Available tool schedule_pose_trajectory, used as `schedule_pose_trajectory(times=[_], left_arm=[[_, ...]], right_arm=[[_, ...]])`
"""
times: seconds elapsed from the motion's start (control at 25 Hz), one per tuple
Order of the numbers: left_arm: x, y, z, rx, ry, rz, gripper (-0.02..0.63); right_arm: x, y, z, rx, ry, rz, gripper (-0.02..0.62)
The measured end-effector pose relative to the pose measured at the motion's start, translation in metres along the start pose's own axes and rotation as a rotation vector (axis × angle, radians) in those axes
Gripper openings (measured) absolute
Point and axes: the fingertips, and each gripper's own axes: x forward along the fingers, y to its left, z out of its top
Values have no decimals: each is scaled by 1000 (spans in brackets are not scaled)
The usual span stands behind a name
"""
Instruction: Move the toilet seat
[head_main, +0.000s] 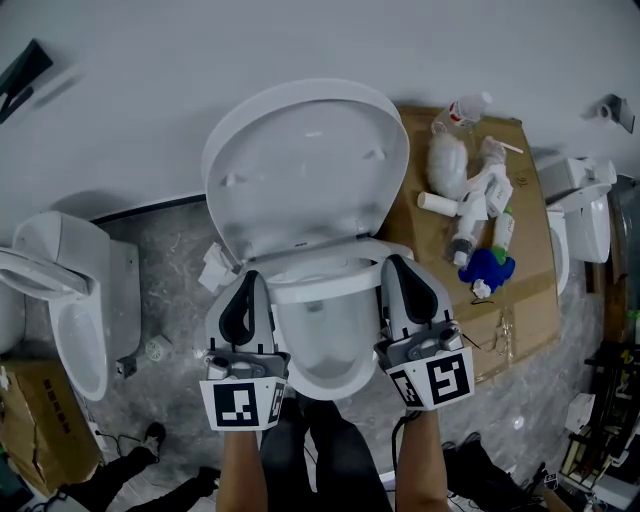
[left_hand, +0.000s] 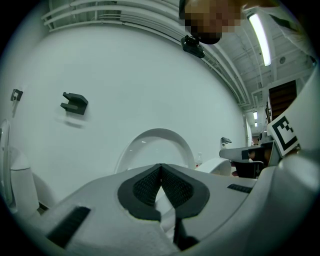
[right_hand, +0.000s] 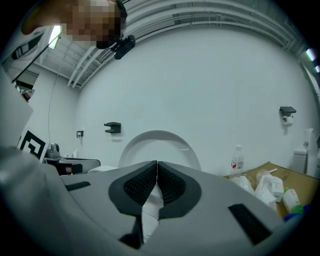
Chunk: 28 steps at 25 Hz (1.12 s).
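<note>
Hovering over the centre toilet, left gripper (head_main: 250, 277) (left_hand: 160, 165) and right gripper (head_main: 396, 262) (right_hand: 156, 162) both have jaws closed tip to tip with nothing pinched. Only white porcelain shows through the gap under the pads.

The toilet seat (head_main: 305, 165) (left_hand: 156, 150) (right_hand: 159, 150) stands raised, top edge at the wall, underside facing the camera. Each gripper sits over one side of the bowl (head_main: 325, 375), tips just short of the seat's lower edge; contact is not clear. A white curved band crosses the bowl between the two tips; cannot tell if it is a ring or the rim.

Room at the left: bare grey floor (head_main: 170, 300) between the bowl and a second toilet (head_main: 70, 300). On the right, a cardboard sheet (head_main: 525, 300) runs up to the bowl's side, loaded with a plastic bottle (head_main: 465, 108) (right_hand: 237, 161), white bags and a blue item (head_main: 490, 268). A third toilet (head_main: 590, 220) is cut off by the right edge. A cardboard box (head_main: 40, 430) is cropped at lower left.

The person's forearms and legs cover the floor in front of the bowl. A black wall bracket (left_hand: 74, 103) (right_hand: 113, 127) is small and its kind unclear.
</note>
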Motion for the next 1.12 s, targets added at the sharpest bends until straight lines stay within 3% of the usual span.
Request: schedule_pose_trajectory(times=[1.12], left_arm=[[43, 26, 15, 37, -31, 17, 11]], right_arm=[[55, -15, 14, -26, -25, 19, 14]])
